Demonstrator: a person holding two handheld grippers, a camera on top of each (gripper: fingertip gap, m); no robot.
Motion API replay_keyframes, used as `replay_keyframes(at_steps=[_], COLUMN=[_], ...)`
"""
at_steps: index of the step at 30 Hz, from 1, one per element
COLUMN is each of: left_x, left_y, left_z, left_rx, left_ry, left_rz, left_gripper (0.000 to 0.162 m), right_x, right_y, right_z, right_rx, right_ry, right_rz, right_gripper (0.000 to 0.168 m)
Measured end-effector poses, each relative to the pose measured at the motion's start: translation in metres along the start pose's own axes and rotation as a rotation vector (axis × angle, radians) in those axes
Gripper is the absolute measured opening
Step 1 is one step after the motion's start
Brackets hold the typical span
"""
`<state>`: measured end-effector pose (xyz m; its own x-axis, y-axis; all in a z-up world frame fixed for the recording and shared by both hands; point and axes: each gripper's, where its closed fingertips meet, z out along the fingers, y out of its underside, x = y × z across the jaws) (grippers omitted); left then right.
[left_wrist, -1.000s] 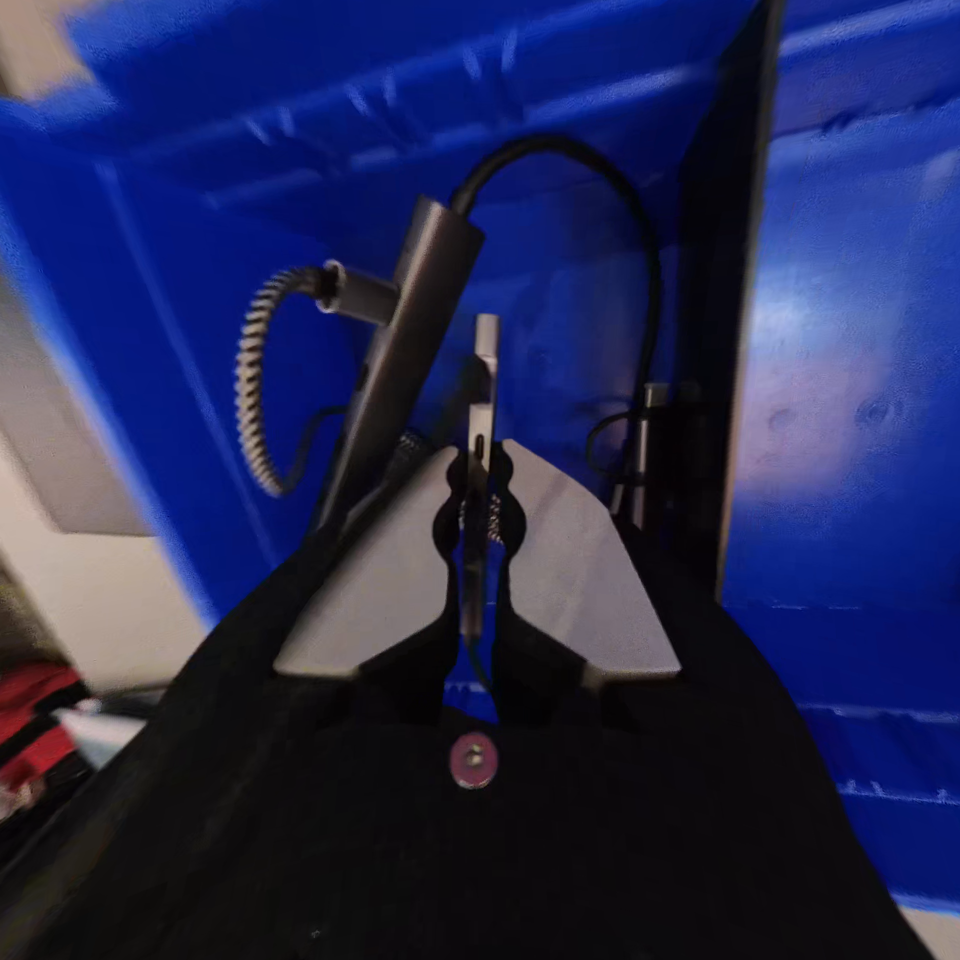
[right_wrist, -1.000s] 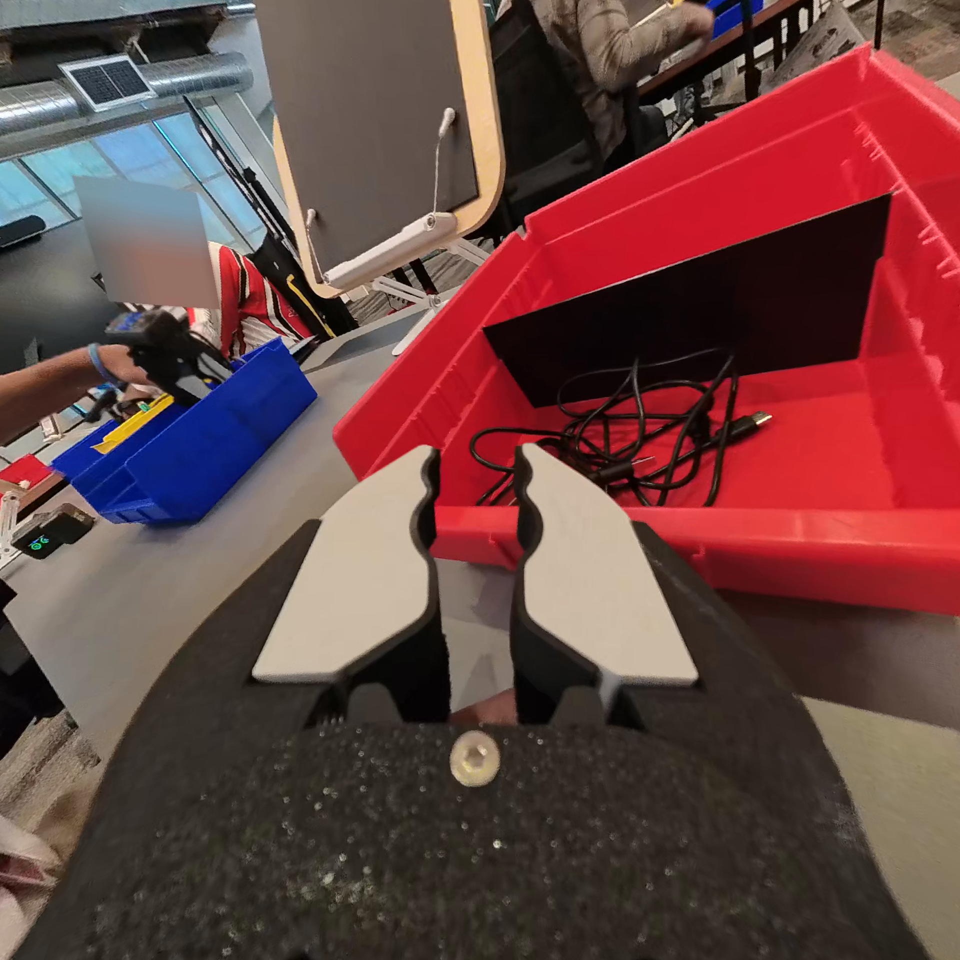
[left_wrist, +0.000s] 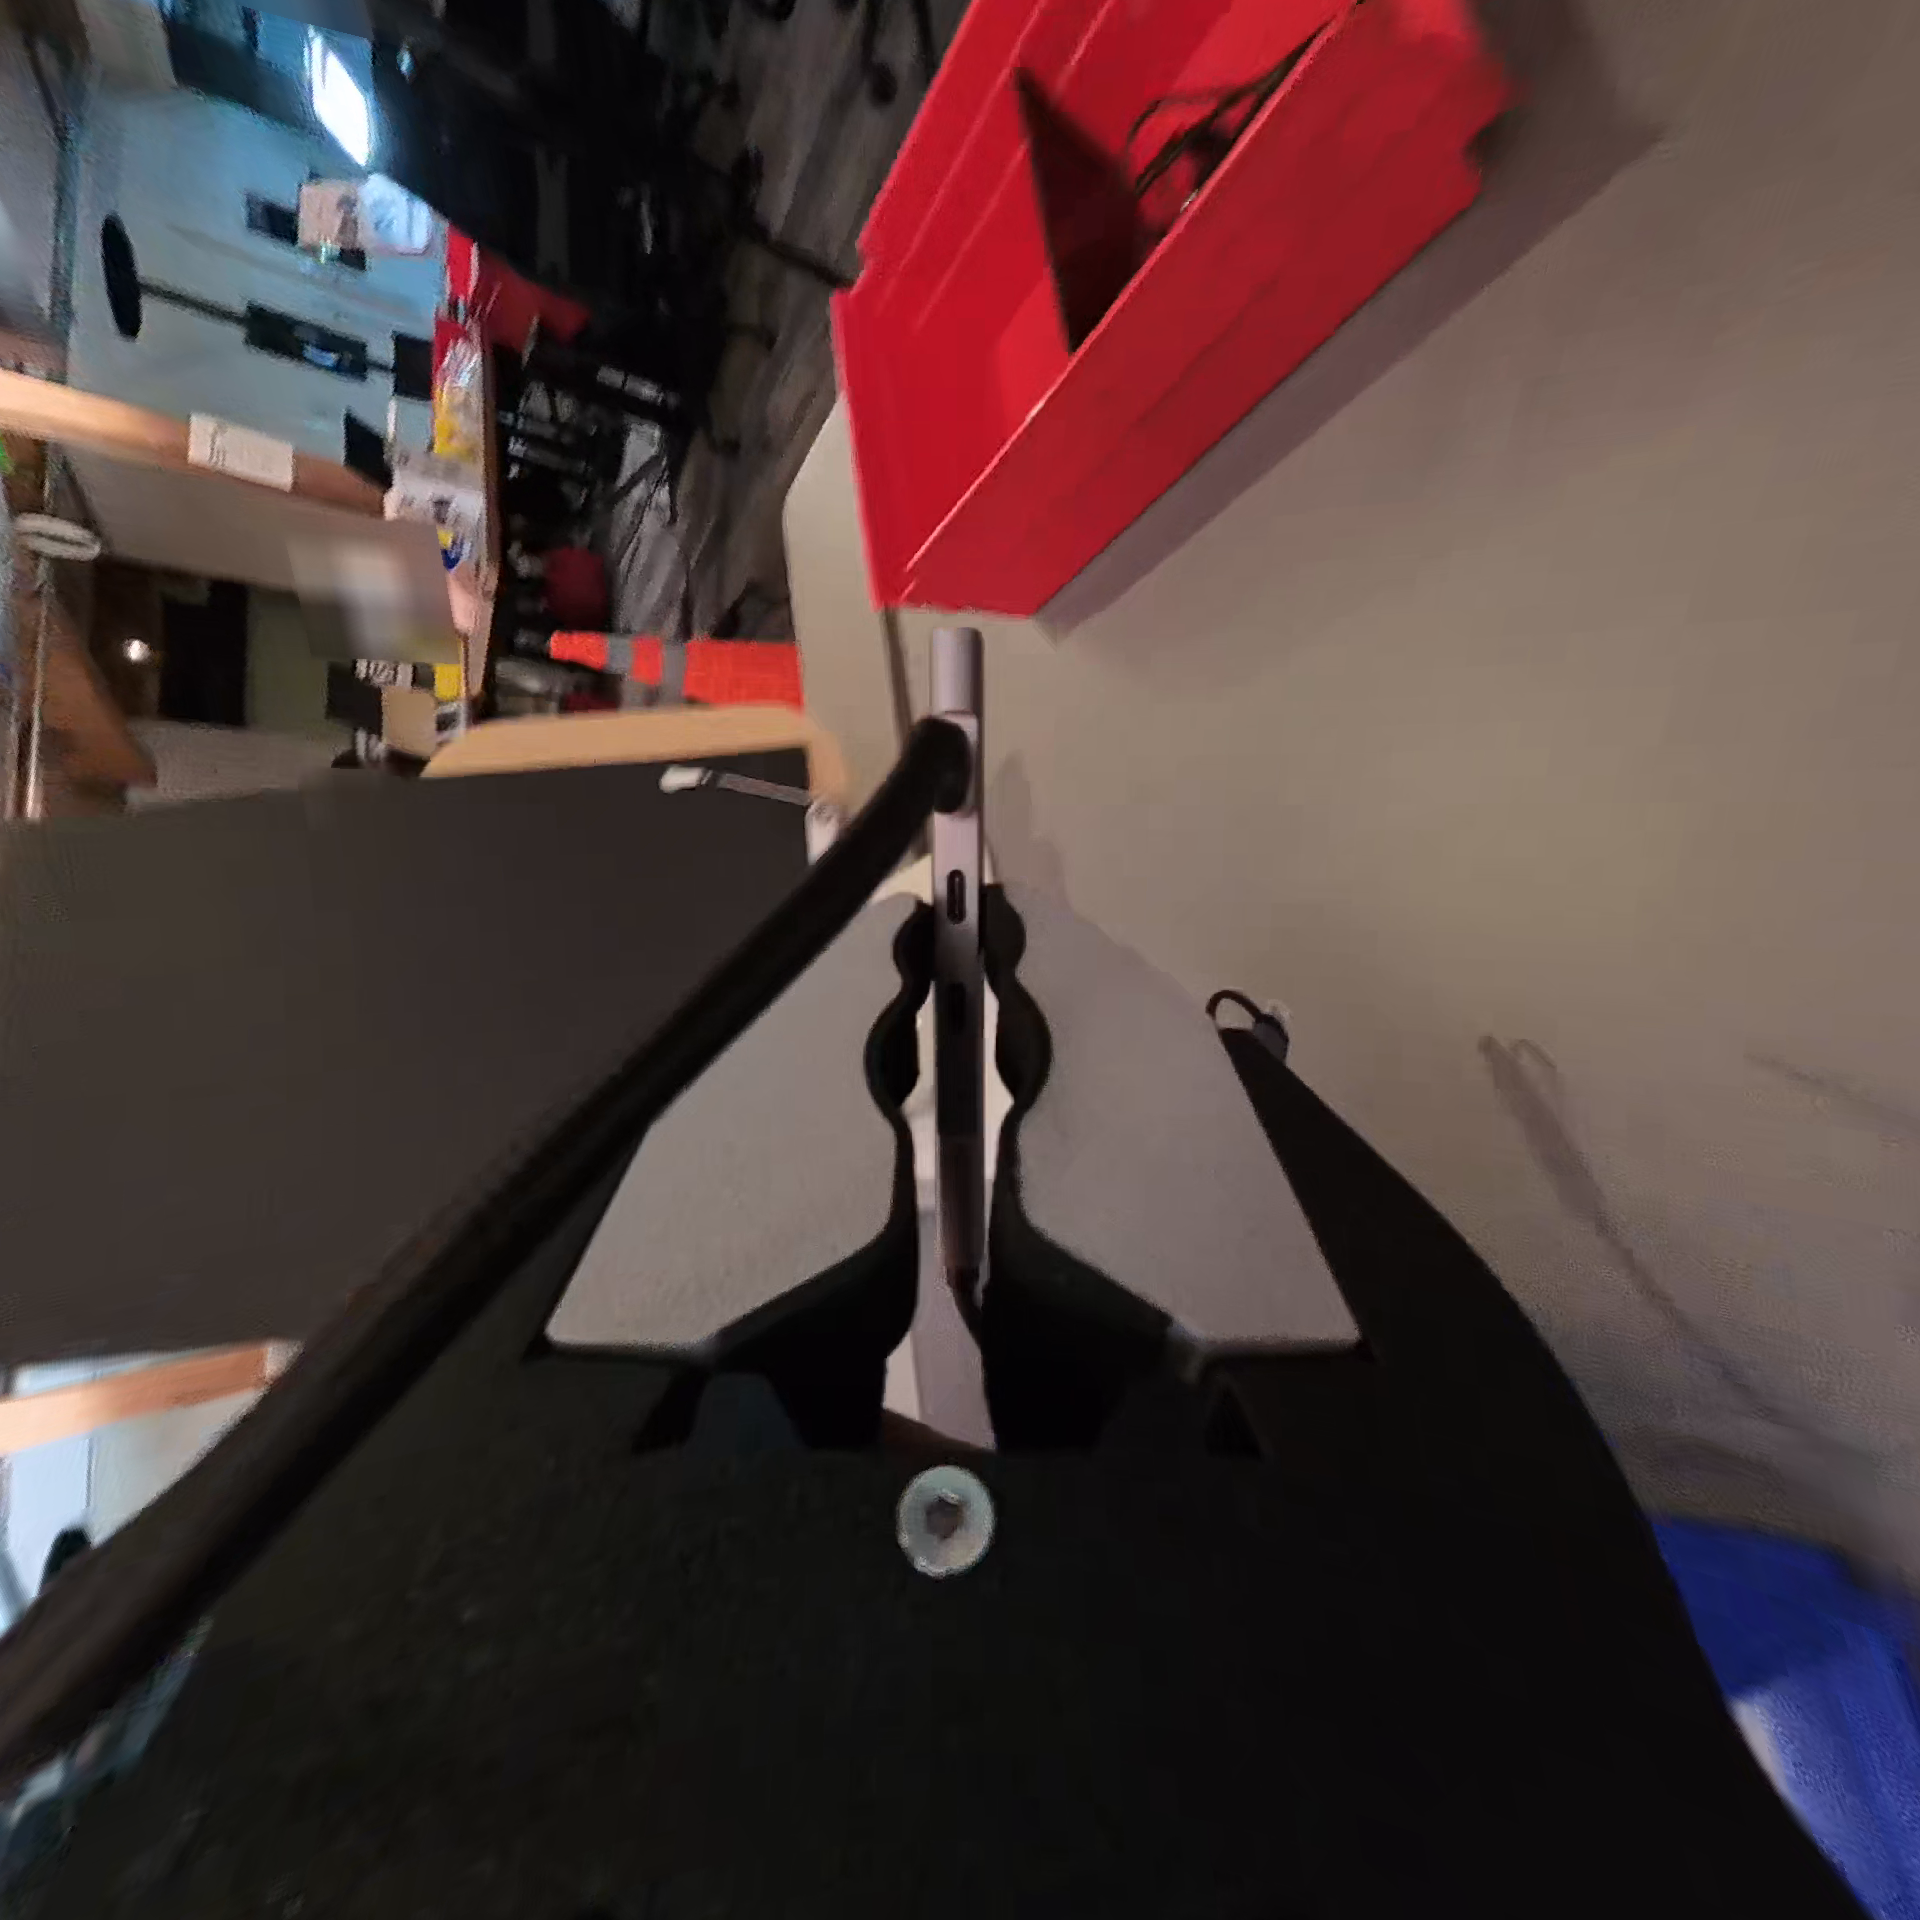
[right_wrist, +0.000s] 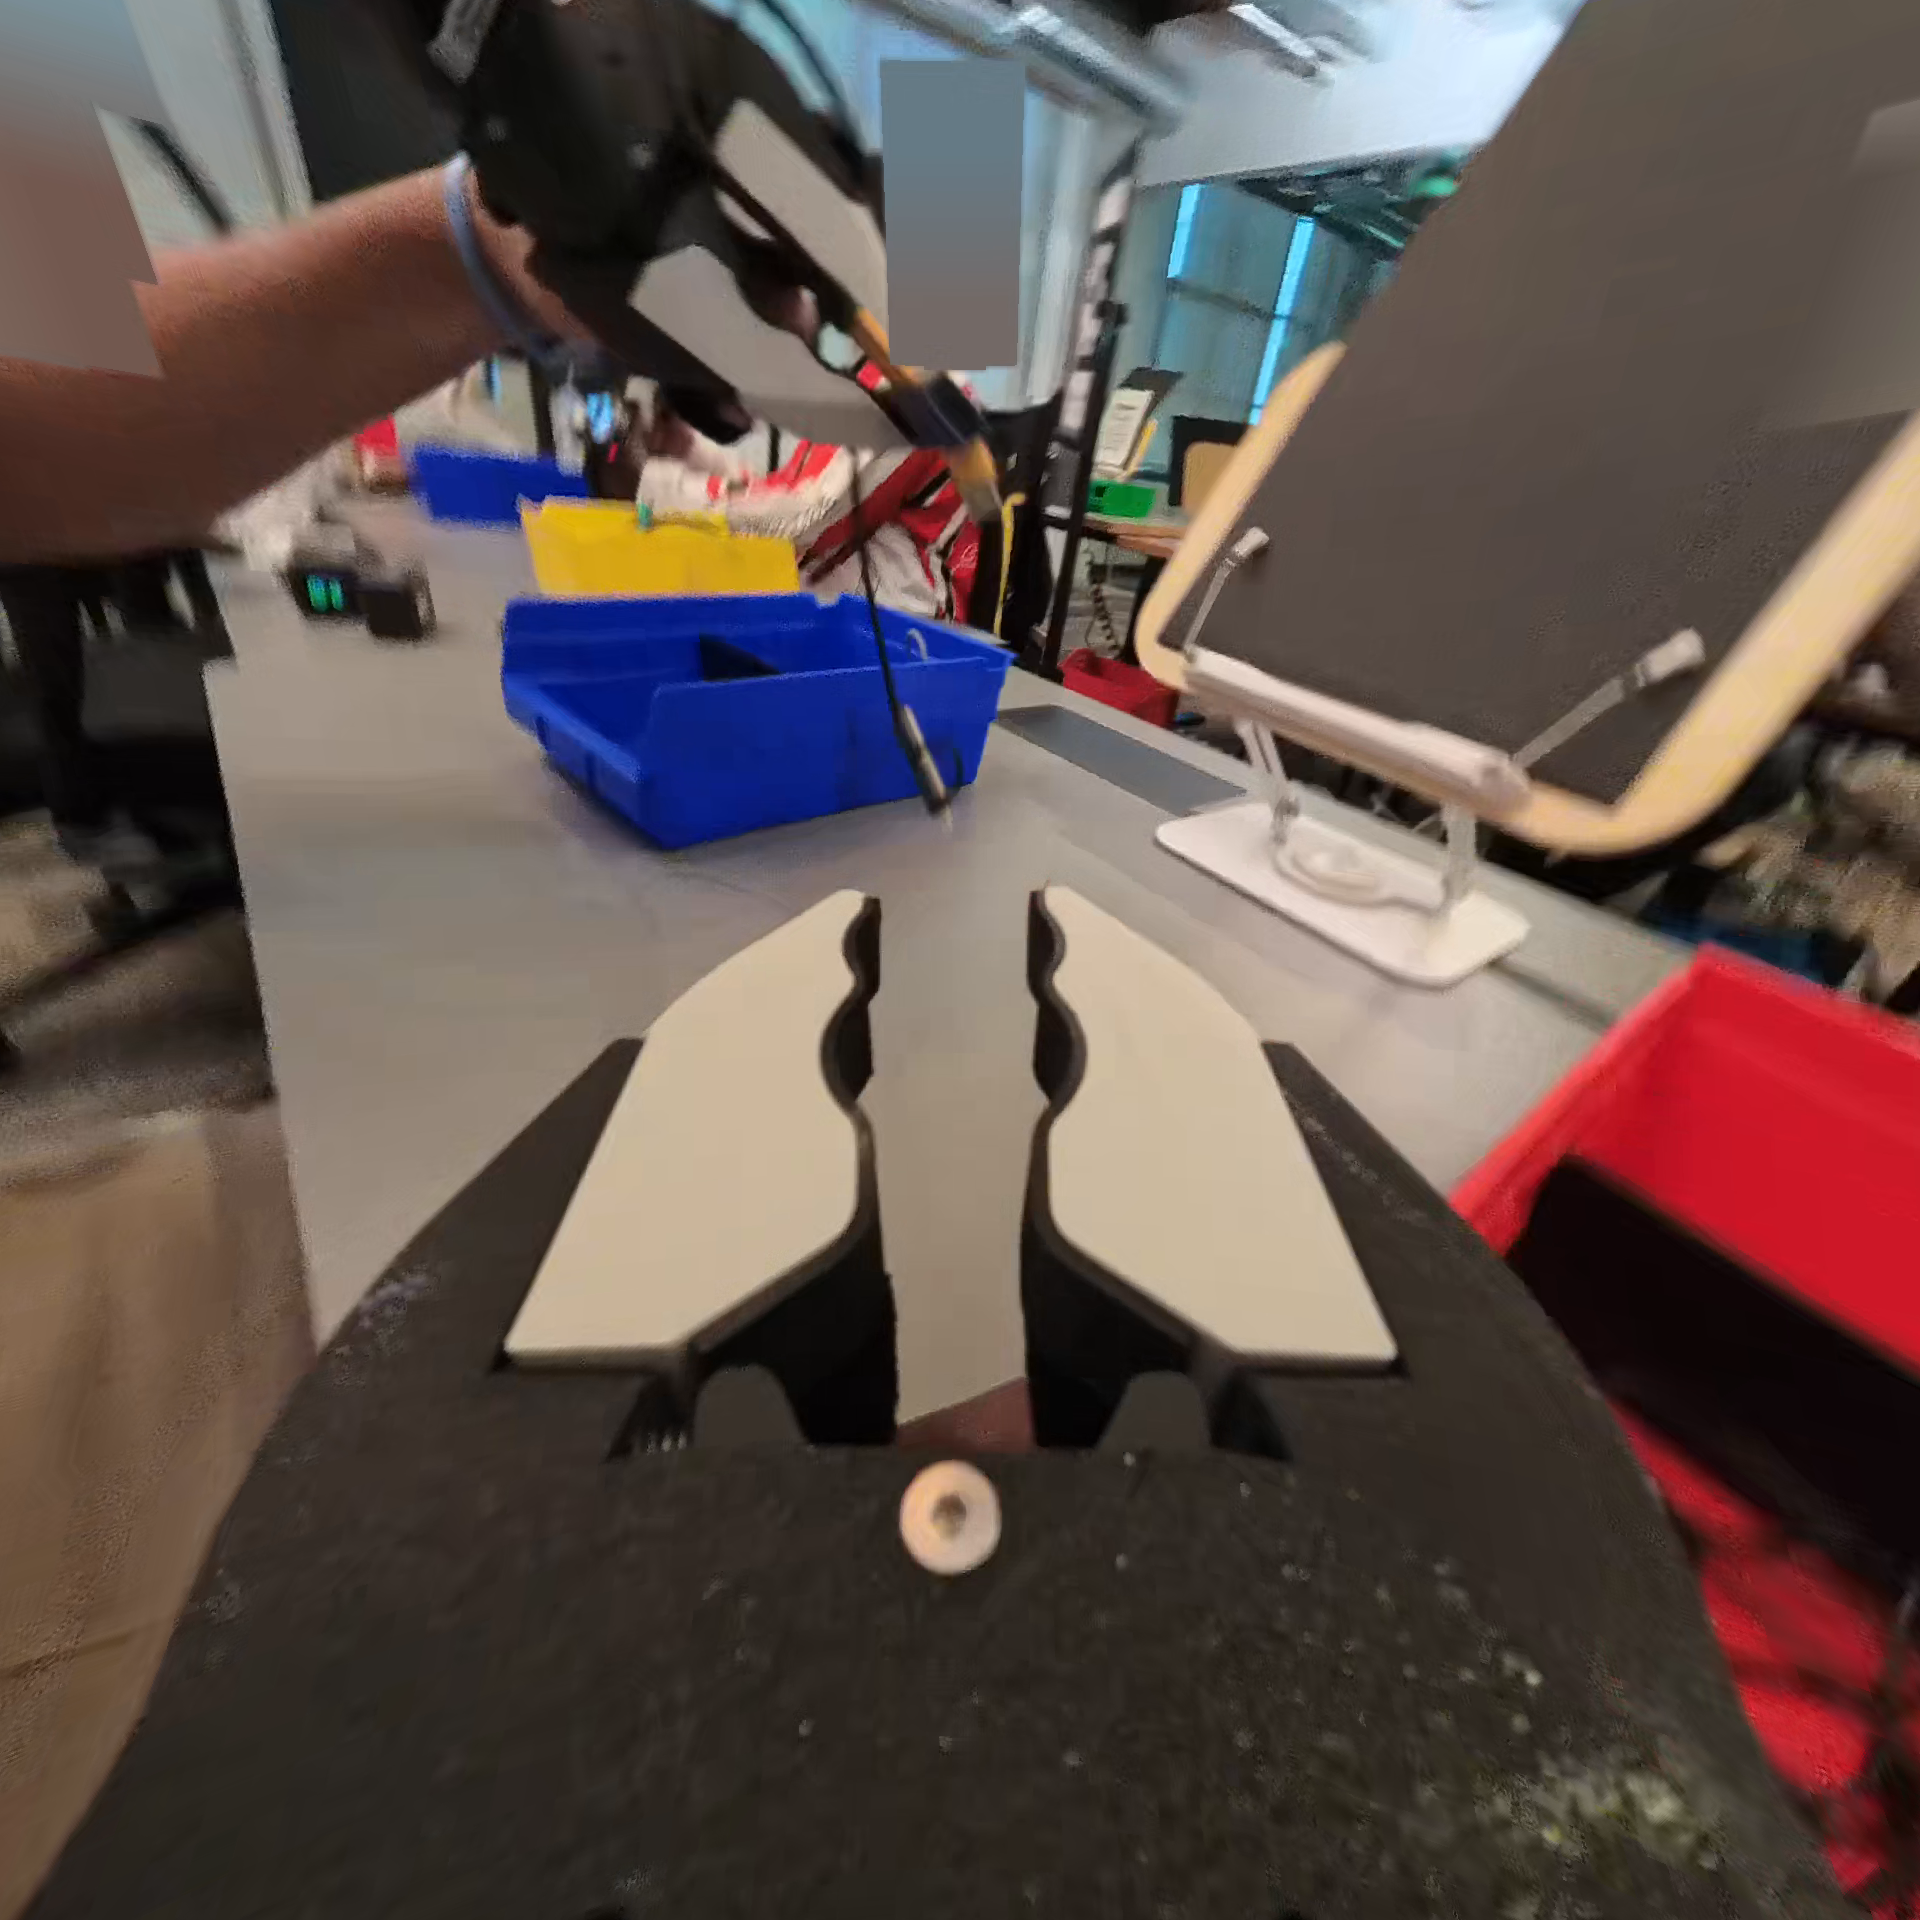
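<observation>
The left gripper (left_wrist: 958, 935) is clamped on a slim grey adapter (left_wrist: 956, 914), held in the air above the grey table (left_wrist: 1455, 831), with its black cable (left_wrist: 623, 1091) trailing away. The right gripper (right_wrist: 954, 935) hovers over the table with its jaws apart and empty, between a blue bin (right_wrist: 769, 727) and a red bin (right_wrist: 1714, 1122).
</observation>
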<state>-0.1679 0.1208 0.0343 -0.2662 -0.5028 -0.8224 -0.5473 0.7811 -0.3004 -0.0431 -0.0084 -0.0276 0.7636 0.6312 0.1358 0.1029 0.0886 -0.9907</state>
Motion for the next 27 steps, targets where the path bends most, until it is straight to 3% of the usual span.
replay_keyframes(at_steps=[5, 11, 19, 22, 27], left_x=[0.056, 0.079, 0.084, 0.081, 0.074], left_y=[-0.039, -0.045, -0.036, -0.024, -0.006], left_z=[0.035, 0.046, 0.043, 0.043, 0.023], left_rx=[0.076, 0.098, 0.137, 0.100, 0.032], left_ry=[0.082, 0.095, 0.088, 0.053, -0.177], left_rz=[0.030, -0.005, -0.118, -0.300, -0.754], left_gripper=[0.009, 0.009, 0.009, 0.011, 0.030], right_x=[-0.015, -0.028, -0.032, -0.029, -0.019], right_y=[-0.026, -0.007, 0.005, 0.007, 0.017], right_z=[0.060, 0.094, 0.118, 0.128, 0.150], right_rx=[-0.015, -0.075, -0.039, -0.029, -0.029], right_ry=[-0.124, -0.267, -0.249, -0.199, -0.104], right_rz=[-0.372, -0.510, -0.604, -0.629, -0.665], right_gripper=[0.024, 0.012, 0.009, 0.009, 0.009])
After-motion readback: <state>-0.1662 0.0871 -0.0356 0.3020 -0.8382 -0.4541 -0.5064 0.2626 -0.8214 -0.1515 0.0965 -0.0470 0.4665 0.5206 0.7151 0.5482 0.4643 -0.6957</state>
